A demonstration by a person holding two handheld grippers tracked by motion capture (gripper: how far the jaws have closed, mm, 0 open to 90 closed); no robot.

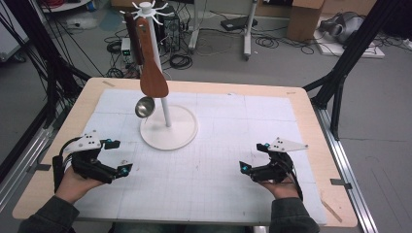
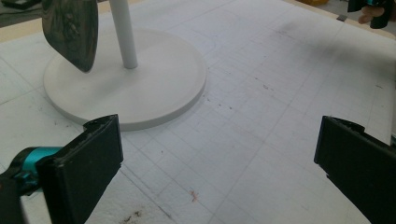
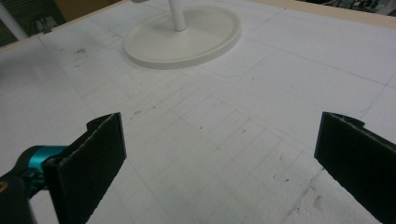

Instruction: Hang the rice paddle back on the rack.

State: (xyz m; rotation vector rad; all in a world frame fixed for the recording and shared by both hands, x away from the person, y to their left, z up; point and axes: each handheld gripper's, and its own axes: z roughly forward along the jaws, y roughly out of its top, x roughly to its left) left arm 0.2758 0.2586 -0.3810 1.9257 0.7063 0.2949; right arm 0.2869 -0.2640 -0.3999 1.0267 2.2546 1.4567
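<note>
— What's the floor [image 1: 272, 63] like beyond the table [image 1: 311, 126]?
— Grey and smooth, strewn with black cables [image 1: 286, 44].

— Any furniture back there?
— Two white stand legs [image 1: 248, 29], a cardboard box [image 1: 305, 19] at the far right, and black frame struts [image 1: 354, 48] rising on both sides.

— And the table itself?
— Light wood at its edges, covered by a white gridded mat [image 1: 228, 145].

Utensil stand [image 1: 168, 127] sits on the mat [image 1: 218, 165], left of table [image 1: 311, 131] centre, toward the far edge. Wooden spatula [image 1: 151, 73] and metal ladle [image 1: 144, 107] hang from its top hooks, ladle bowl just above the base. Left claw [image 1: 116, 158] near front-left of the stand; right claw [image 1: 253, 158] well apart, front-right.
</note>
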